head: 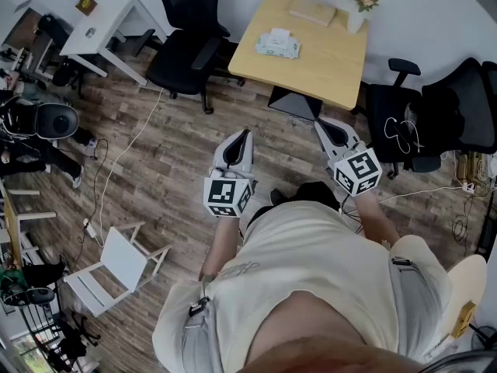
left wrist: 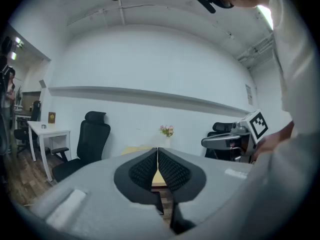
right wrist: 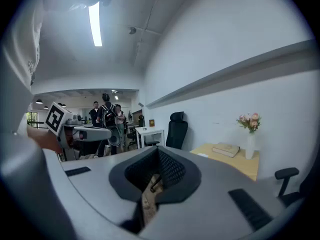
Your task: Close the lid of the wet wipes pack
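The wet wipes pack, pale green and white, lies on the light wooden table at the far side of the room; something white stands up from its top. I hold both grippers in front of my body, well short of the table. In the head view the left gripper and the right gripper both point toward the table. In the left gripper view the left gripper shows its pads pressed together and holding nothing. The right gripper looks the same in its own view.
A book and a vase of flowers share the table. Black office chairs flank it. A white desk stands far left, and a tipped white chair lies on the wood floor. People stand far off.
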`<state>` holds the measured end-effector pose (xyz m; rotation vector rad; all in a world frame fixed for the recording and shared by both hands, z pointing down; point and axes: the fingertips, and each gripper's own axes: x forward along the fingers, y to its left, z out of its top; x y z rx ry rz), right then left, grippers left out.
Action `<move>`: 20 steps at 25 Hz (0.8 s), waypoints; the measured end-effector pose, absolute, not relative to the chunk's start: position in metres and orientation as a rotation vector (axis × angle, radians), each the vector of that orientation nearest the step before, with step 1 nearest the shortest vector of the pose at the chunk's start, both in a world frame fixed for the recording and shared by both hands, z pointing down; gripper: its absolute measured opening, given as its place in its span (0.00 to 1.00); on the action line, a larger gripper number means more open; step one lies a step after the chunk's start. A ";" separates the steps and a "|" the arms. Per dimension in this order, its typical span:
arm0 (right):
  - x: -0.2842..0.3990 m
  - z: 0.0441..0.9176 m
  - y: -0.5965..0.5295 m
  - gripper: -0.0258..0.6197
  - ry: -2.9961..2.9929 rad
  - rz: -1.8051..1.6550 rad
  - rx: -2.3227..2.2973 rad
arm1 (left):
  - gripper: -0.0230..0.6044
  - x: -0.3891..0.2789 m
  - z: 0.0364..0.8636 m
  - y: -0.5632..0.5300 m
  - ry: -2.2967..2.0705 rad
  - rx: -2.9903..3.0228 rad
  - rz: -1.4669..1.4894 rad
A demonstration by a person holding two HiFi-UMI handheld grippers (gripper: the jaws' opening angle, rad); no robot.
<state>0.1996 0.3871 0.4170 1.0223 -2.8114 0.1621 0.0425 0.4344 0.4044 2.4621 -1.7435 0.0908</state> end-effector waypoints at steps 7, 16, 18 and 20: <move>0.203 0.422 0.372 0.04 -2.814 0.180 1.052 | 0.06 0.039 0.418 0.417 -1.752 2.422 0.098; 0.214 0.426 0.326 0.04 -2.836 0.197 1.010 | 0.06 0.059 0.414 0.368 -1.733 2.423 0.201; 0.214 0.420 0.307 0.04 -2.852 0.173 1.004 | 0.06 0.064 0.403 0.353 -1.741 2.442 0.227; 0.213 0.417 0.287 0.04 -2.866 0.147 1.003 | 0.06 0.065 0.391 0.337 -1.763 2.461 0.252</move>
